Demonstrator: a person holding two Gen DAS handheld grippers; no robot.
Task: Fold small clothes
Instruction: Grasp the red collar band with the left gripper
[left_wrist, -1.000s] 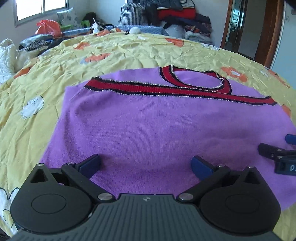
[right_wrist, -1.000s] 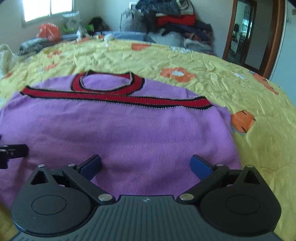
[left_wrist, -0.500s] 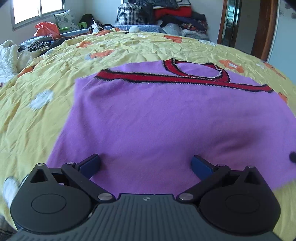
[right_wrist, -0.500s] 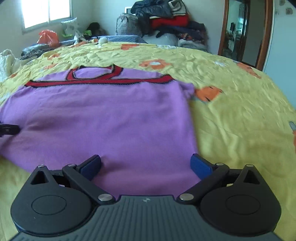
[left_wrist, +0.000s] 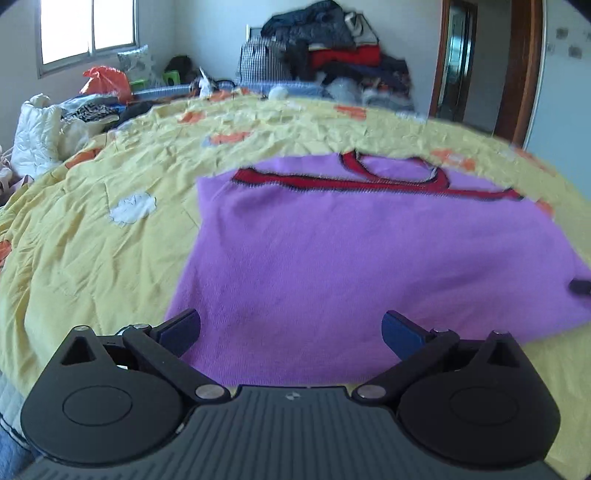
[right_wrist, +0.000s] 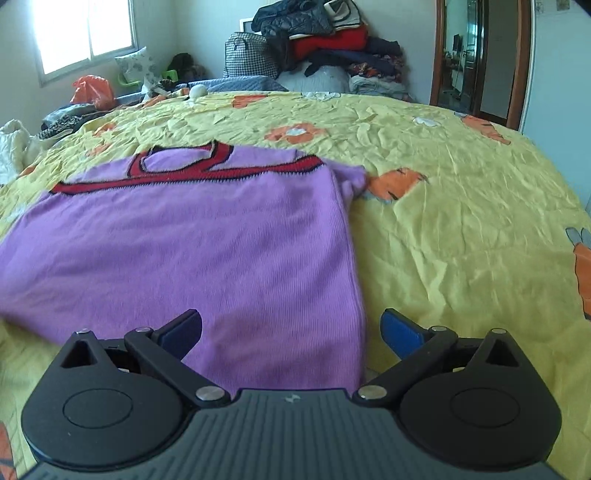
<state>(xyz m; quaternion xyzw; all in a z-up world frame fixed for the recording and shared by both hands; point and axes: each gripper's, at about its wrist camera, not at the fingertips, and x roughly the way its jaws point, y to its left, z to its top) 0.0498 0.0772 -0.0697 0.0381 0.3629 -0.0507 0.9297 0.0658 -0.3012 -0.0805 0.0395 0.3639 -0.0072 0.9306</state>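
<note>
A purple knit sweater (left_wrist: 369, 258) with a red and black collar band lies flat on the yellow bedspread (left_wrist: 92, 240); it also shows in the right wrist view (right_wrist: 203, 251). My left gripper (left_wrist: 291, 328) is open and empty above the sweater's near hem, towards its left corner. My right gripper (right_wrist: 291, 328) is open and empty above the sweater's near right corner, its right finger (right_wrist: 400, 332) over the bedspread (right_wrist: 461, 240). A dark tip of the right gripper (left_wrist: 580, 287) shows at the right edge of the left wrist view.
A pile of clothes and a checked bag (right_wrist: 314, 48) stand past the bed's far side. An orange bag (left_wrist: 107, 83) and white bedding (left_wrist: 37, 133) lie at the far left. A wooden door frame (right_wrist: 524, 62) is at the right.
Both grippers have drawn back towards me and risen, so the sweater's near hem and corners now show. The left one shifted left, the right one right. Both stayed open.
</note>
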